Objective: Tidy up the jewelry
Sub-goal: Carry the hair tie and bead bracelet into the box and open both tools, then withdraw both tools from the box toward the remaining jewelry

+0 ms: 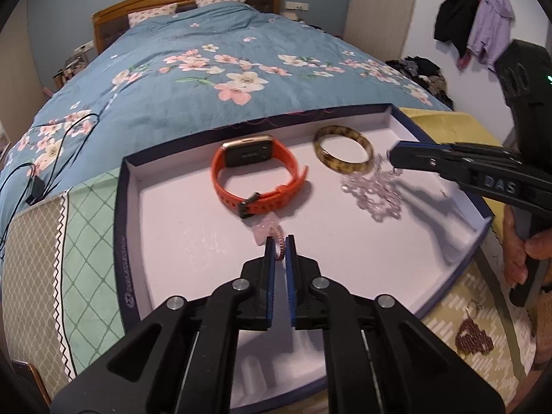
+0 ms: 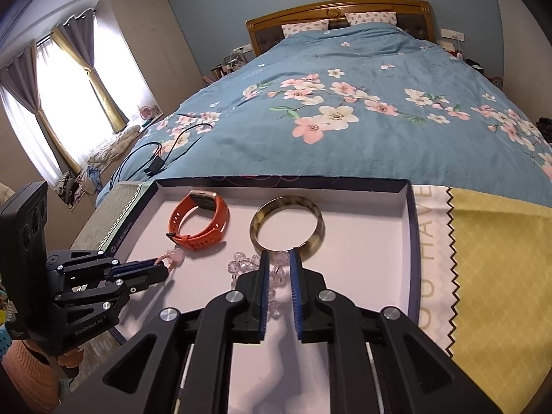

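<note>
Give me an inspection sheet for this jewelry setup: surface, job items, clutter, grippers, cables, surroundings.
Surface: white-lined tray on patterned cloths at the bed's foot.
Job items: orange watch, tortoiseshell bangle, clear bead bracelet and pink charm cord lie in the tray.
Clutter: brown beaded piece on the cloth outside the tray.
Grippers: left gripper shut on the pink charm cord; right gripper open over the clear beads.
Cables: black cable on the quilt.
Surroundings: floral bed, curtained window, clothes hanging on wall hooks.
</note>
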The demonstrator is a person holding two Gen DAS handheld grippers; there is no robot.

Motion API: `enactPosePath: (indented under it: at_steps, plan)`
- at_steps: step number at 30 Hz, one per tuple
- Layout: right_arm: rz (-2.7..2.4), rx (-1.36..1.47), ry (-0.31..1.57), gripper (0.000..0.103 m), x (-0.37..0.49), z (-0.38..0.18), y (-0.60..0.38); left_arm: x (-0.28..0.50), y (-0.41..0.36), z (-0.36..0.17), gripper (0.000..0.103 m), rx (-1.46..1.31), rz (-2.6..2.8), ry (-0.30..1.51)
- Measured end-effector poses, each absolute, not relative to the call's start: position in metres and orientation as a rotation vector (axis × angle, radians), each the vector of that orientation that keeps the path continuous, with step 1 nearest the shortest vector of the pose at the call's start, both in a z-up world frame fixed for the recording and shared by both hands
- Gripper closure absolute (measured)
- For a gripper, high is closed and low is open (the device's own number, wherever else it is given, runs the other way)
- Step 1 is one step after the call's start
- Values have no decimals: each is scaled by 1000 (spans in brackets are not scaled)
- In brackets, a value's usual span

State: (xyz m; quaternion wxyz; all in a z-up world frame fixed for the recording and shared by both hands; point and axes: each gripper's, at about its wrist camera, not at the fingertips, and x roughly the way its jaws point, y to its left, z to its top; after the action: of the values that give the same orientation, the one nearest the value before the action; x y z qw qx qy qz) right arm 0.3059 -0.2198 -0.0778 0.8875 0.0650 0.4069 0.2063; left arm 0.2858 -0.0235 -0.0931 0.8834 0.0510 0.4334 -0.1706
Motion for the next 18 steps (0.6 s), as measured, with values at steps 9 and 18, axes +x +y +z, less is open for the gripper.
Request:
enactPosePath:
  at_steps: [9, 18]
  plan:
    - [412, 143, 805, 74, 285, -64, -236, 281, -13, -81, 78, 66, -324, 854]
    - [560, 56, 753, 67, 214, -45, -234, 210, 2, -48, 71, 80, -346, 712]
